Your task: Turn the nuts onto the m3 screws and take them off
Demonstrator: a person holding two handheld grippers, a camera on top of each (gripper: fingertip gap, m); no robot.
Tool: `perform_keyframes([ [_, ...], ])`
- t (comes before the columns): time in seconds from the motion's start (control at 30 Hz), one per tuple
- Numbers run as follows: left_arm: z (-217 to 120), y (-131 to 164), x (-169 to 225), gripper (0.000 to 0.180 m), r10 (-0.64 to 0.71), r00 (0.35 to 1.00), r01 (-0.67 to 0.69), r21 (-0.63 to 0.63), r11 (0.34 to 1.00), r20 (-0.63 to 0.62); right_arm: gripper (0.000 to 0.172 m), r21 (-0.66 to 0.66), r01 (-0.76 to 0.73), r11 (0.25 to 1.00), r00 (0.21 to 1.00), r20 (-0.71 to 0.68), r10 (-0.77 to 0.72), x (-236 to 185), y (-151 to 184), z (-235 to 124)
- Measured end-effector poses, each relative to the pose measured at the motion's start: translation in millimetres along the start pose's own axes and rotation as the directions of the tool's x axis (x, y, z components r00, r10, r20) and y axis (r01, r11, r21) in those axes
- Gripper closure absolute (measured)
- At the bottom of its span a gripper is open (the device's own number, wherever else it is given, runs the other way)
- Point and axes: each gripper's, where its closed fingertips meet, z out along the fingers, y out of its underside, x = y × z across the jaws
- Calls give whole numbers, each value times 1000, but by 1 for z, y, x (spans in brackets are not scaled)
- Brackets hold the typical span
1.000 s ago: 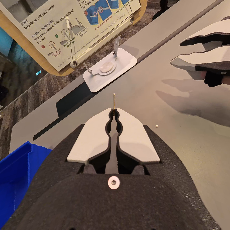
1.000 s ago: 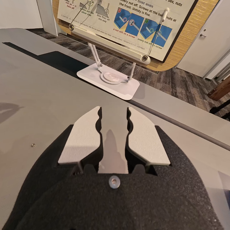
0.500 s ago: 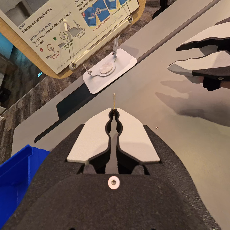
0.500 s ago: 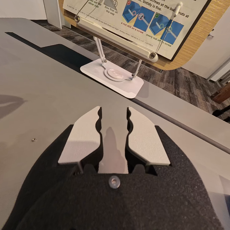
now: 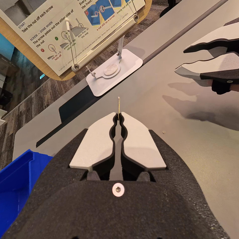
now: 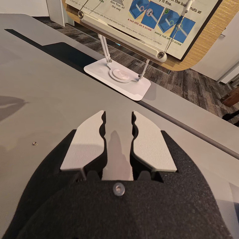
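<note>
Blue bin (image 5: pixel 15 181) at far L, table (image 5: pixel 194 161) edge. L gripper (image 5: pixel 118 114): tips pinched on thin threaded screw (image 5: pixel 118 105), sticking fwd above table; small nut (image 5: pixel 163 132) loose on table just R. R gripper (image 6: pixel 118 113): jaws apart, nothing betw. pads, above bare table; white doc stand (image 6: pixel 129 89) w/ printed sheet beyond.

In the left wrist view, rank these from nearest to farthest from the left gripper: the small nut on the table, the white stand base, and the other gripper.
From the left gripper, which pinches a thin screw:
1. Small nut, on the table just to its right.
2. White stand base, ahead at the table's far edge.
3. Right gripper, far to the right, open above the table.
</note>
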Motion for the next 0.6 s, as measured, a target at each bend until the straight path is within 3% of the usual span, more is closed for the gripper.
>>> perform_keyframes([
  [0.6,0,0,-2,178,0,1000,0,-6,1000,8,134,-6,4,1000,1000,-4,-4,0,1,0],
])
